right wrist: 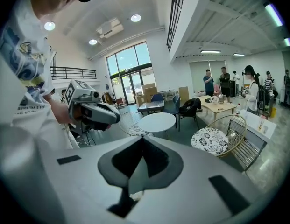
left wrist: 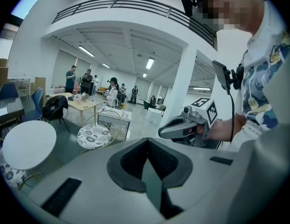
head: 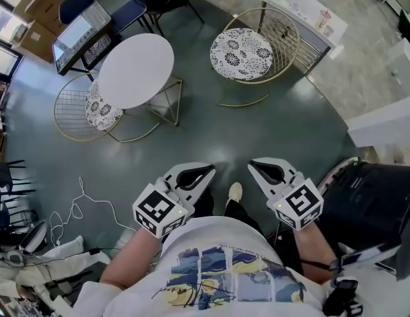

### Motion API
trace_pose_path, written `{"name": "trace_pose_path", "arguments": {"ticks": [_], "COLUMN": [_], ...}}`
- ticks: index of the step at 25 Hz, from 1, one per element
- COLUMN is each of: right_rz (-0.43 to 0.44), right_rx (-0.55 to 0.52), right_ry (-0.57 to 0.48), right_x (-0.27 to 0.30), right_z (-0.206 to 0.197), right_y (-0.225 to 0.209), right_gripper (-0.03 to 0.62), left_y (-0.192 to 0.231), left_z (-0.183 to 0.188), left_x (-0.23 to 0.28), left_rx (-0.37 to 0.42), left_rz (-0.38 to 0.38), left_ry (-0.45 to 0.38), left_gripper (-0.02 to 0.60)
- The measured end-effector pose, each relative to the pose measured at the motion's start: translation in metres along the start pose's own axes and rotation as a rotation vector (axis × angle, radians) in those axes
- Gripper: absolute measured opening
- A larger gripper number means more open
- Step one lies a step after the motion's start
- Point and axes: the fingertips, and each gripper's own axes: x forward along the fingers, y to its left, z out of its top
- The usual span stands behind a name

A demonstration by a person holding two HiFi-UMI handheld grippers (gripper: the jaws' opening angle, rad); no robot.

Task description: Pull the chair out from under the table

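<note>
**Wire chair** (head: 92, 109), with patterned cushion: shown tucked part-way beneath the round white worktop (head: 135, 68), at its lower-left edge in the head view. A second chair (head: 243, 53) is set clear of the worktop. The left hand-held gripper (head: 206, 172) and right hand-held gripper (head: 255, 166) are shown closed and empty, well short of the worktop. The jaws are best opened before the chair's rim is reached, and the pull directed straight away from the worktop.

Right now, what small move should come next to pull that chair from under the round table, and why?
Probably step toward the white table: the left hand-held gripper and right hand-held gripper are both shut, empty and well short of the chair tucked under it.
</note>
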Motion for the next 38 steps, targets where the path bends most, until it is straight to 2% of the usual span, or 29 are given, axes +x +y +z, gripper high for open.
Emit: {"name": "trace_pose_path", "arguments": {"ticks": [4, 8, 12, 18, 25, 31, 38], "right_rz": [-0.009, -0.035, -0.034, 0.018, 0.013, 0.003, -0.001], "right_rx": [-0.019, -0.034, -0.051, -0.091, -0.083, -0.084, -0.118], "right_ry": [-0.012, -0.040, -0.058, -0.047, -0.049, -0.028, 0.004], "right_x": [-0.005, 0.003, 0.031, 0.091, 0.110, 0.124, 0.127], "right_z": [-0.001, 0.010, 0.020, 0.027, 0.016, 0.011, 0.006], "right_y": [0.031, 0.069, 0.126, 0.215, 0.292, 0.332, 0.345], "right_gripper": [0.010, 0.009, 0.009, 0.009, 0.009, 0.009, 0.009], "left_y": [-0.021, -0.026, -0.027, -0.015, -0.015, -0.008, -0.009], "left_z": [-0.013, -0.018, -0.026, -0.066, -0.105, -0.132, -0.137], "left_x": [-0.028, -0.065, -0.120, -0.209, -0.273, -0.303, -0.308], "left_rx": [0.029, 0.055, 0.069, 0.061, 0.047, 0.031, 0.030], "left_rz": [-0.018, -0.044, -0.077, -0.074, -0.076, -0.097, -0.104], "left_ry": [0.007, -0.021, -0.050, -0.050, -0.057, -0.045, -0.070], "left_gripper": [0.009, 0.009, 0.009, 0.009, 0.009, 0.009, 0.009]}}
